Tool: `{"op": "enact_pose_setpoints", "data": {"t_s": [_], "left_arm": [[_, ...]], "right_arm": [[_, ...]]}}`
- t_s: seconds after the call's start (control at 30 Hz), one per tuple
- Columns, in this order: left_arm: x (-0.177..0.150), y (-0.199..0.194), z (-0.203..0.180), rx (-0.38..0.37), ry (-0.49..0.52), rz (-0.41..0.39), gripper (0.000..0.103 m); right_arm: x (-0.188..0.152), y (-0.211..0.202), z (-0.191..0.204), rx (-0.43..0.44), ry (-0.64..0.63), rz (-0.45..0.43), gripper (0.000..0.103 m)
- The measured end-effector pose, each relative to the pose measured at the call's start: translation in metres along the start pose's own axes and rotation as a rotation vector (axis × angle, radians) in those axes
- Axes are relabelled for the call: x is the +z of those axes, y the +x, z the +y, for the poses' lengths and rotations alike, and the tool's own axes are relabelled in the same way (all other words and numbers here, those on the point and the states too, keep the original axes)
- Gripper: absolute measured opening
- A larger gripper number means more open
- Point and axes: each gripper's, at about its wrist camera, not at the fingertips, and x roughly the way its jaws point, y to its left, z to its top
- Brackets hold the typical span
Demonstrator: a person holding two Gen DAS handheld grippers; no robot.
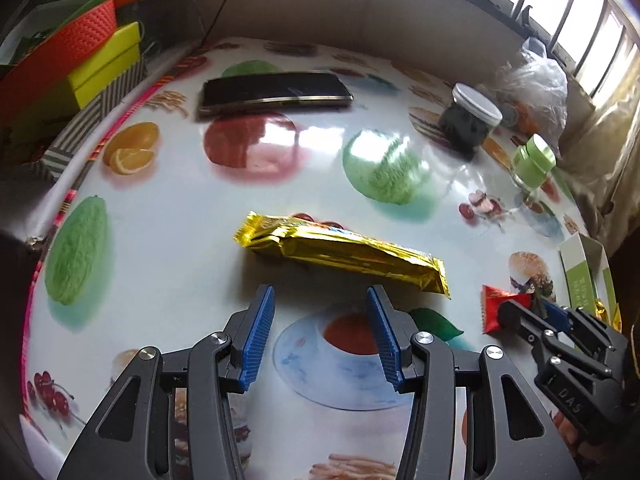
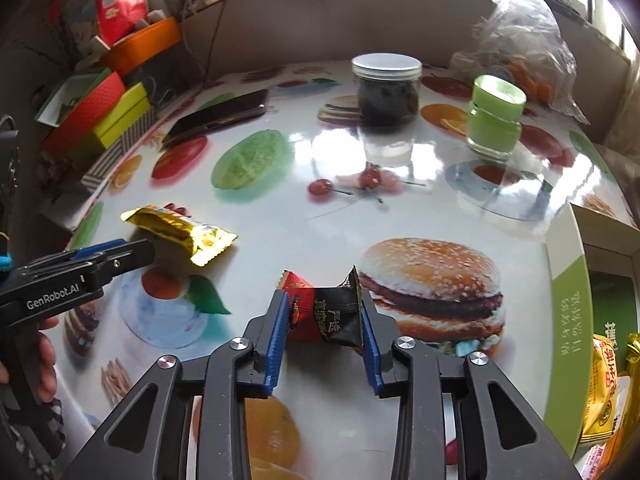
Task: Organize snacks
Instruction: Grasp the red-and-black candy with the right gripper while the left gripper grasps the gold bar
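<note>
1. Progress check: a couple of snacks were already sitting in the open green-and-white box at the right edge of the tabletop, including a yellow packet. Two were still out, so I'd call it maybe halfway, going by what showed.
2. The right hand-held gripper had its blue pads closed in on both sides of the red-and-black candy packet, which sat near the burger print. The wrapper looked pinched, so gripping it, I'd say.
3. The left hand-held gripper had its jaws apart with nothing between them, hovering just near of the long gold-wrapped bar, not touching it.
4. What was left: box the candy, then the gold bar.
5. The surface was a glossy round top printed with fruit and fast food. A phone lay at the far side, with a dark jar, a green-lidded jar and a clear plastic bag far right. Coloured boxes were stacked off the left edge, under barred windows.
</note>
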Motion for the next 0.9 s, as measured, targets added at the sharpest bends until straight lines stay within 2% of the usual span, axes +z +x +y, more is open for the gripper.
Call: {"op": "enact_pose_setpoints", "data": {"t_s": [0.1,0.4,0.53,0.7,0.9], "left_arm": [[0.001,-0.006,0.004,-0.016,-0.02,-0.015,0.049],[-0.005,-0.01,0.017,-0.037,-0.082,-0.018,0.049],[-0.006,-0.013,0.025,-0.036,-0.107,-0.024,0.049],[-0.004,-0.018,0.037,-0.034,-0.147,-0.042,0.049],[-0.006,-0.017,0.049,-0.033,-0.199,-0.042,0.049]], "right_arm": [[0.005,0.005,0.007,-0.019,-0.017,-0.012,0.029],[0.04,0.033,0.014,-0.02,0.037,-0.023,0.029],[0.047,0.042,0.028,0.037,0.018,-0.012,0.029],[0.037,0.039,0.053,0.082,-0.079,0.007,0.029],[0.017,0.03,0.072,0.134,-0.117,0.037,0.029]]}}
